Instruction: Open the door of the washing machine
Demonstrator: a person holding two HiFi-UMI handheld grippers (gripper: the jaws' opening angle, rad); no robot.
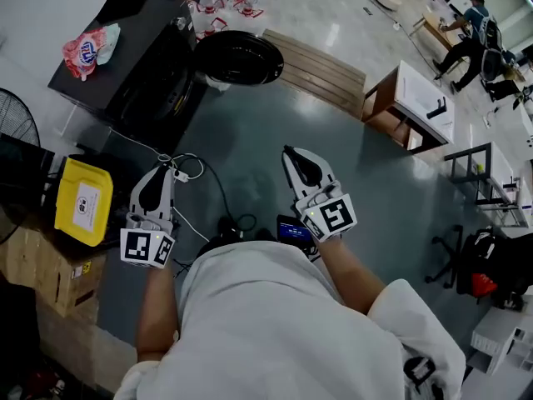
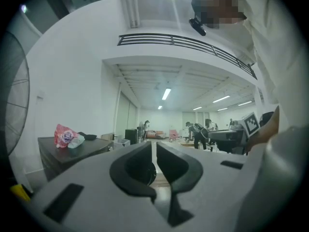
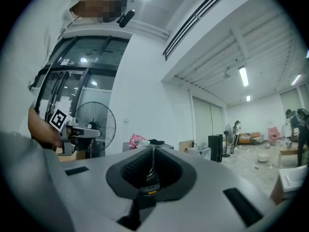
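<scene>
Left gripper and right gripper, both closed empty, hang above glossy grey-blue floor beside black boxy washing machine.

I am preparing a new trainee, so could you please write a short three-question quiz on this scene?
1. True or false: the left tongs grip something.
2. What lies on top of the black washing machine?
3. The right tongs are: A on the washing machine's door; B in the air, apart from it; C on its top.
Key: 1 false, they are shut and empty. 2 a red and white bag. 3 B.
</scene>
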